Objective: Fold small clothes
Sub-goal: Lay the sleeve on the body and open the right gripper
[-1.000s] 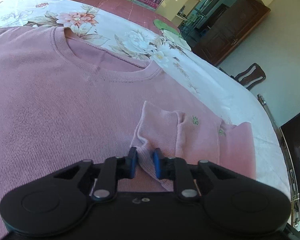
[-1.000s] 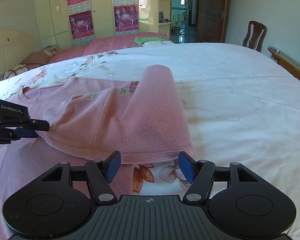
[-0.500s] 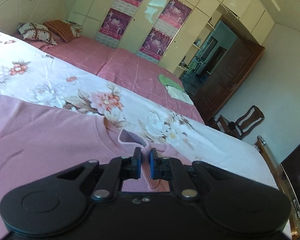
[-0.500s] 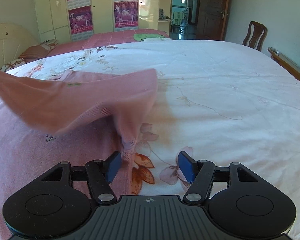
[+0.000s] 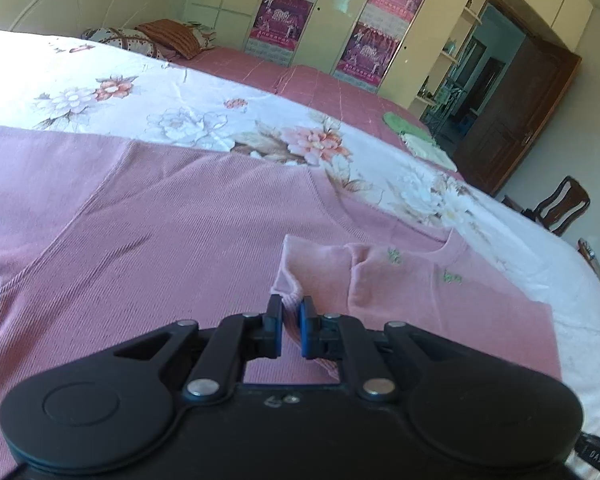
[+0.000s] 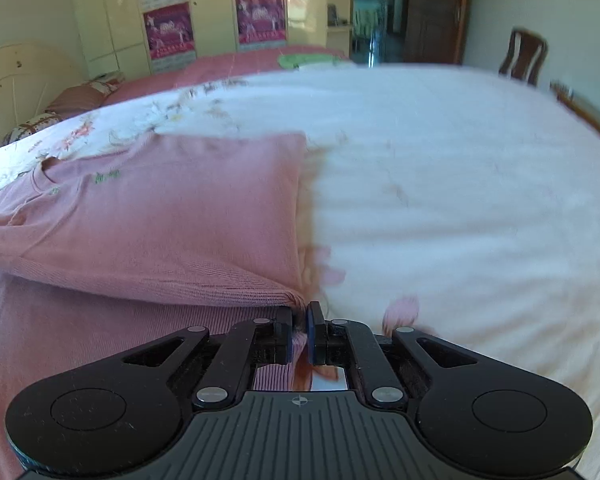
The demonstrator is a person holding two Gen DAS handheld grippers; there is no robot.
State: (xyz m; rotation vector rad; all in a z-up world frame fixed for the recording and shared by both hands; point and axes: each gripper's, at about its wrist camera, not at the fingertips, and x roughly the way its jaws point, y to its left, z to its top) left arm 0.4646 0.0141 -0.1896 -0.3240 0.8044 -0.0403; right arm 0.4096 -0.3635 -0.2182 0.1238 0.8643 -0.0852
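On the bed (image 6: 460,200), both claws clench the pink sweater (image 6: 160,220): left claw (image 5: 290,322) its cuff, right claw (image 6: 299,334) its hem corner; thin pinches could slip, collapsing the fold.

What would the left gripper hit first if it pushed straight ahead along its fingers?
The left gripper is already shut on a fold of the pink sweater; straight on, it likely meets more of that sweater lying on the bed, though depth is unclear.

left wrist: I look down my fingers (image 5: 274,322), low over the pink sweater (image 5: 180,240), facing the wardrobe (image 5: 340,20) | right wrist: low at the folded sleeve (image 6: 180,216), facing the same wardrobe | shared: sweater, floral bedsheet (image 6: 440,180), chair (image 6: 524,56)
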